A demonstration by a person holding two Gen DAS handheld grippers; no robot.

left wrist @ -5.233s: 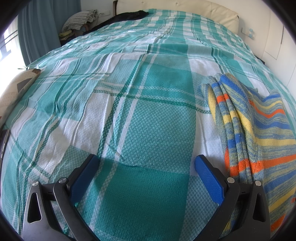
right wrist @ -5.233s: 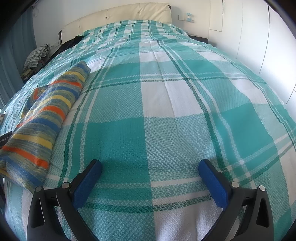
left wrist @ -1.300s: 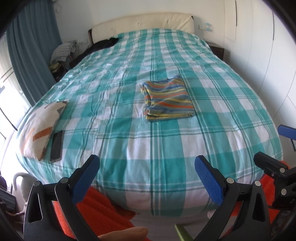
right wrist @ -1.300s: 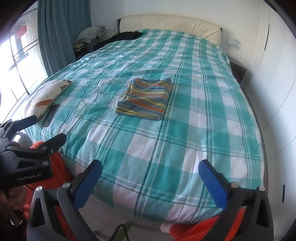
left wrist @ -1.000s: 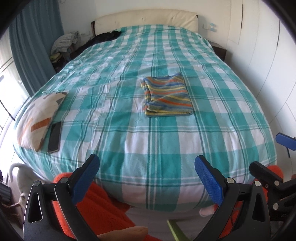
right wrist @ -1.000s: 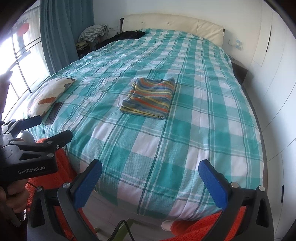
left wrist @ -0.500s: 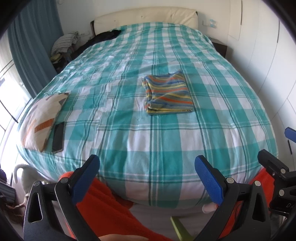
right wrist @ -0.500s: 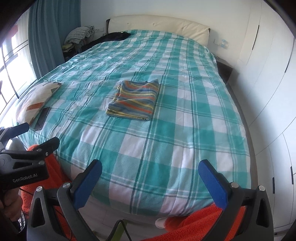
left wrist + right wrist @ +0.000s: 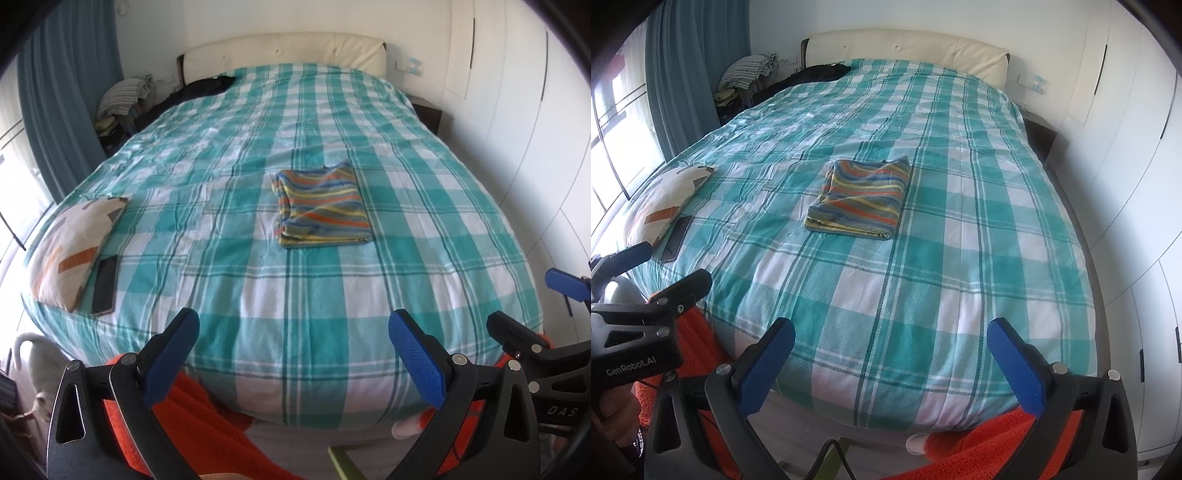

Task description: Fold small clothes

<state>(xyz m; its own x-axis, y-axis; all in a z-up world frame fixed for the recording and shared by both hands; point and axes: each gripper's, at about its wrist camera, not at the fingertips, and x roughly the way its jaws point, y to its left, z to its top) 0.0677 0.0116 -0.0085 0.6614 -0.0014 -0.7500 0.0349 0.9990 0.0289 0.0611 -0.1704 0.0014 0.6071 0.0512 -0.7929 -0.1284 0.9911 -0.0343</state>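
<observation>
Looking along the left hand-held gripper [image 9: 293, 350], spread and empty past the bed's [image 9: 369, 295] foot edge, the folded striped garment [image 9: 322, 204] is seen mid-bed, ahead and slightly right, its long axis toward the headboard. From the right hand-held gripper [image 9: 890, 360], equally spread, it lies ahead-left, neither being clearly nearer.

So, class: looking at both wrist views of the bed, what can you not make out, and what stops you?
- striped garment: what kind; folded, inner layers hidden, both views.
- dark clothing near the headboard: too far away to identify.
- white animal: left wrist view, cut off by the frame edge.
- pile beside the curtain: too small.
</observation>
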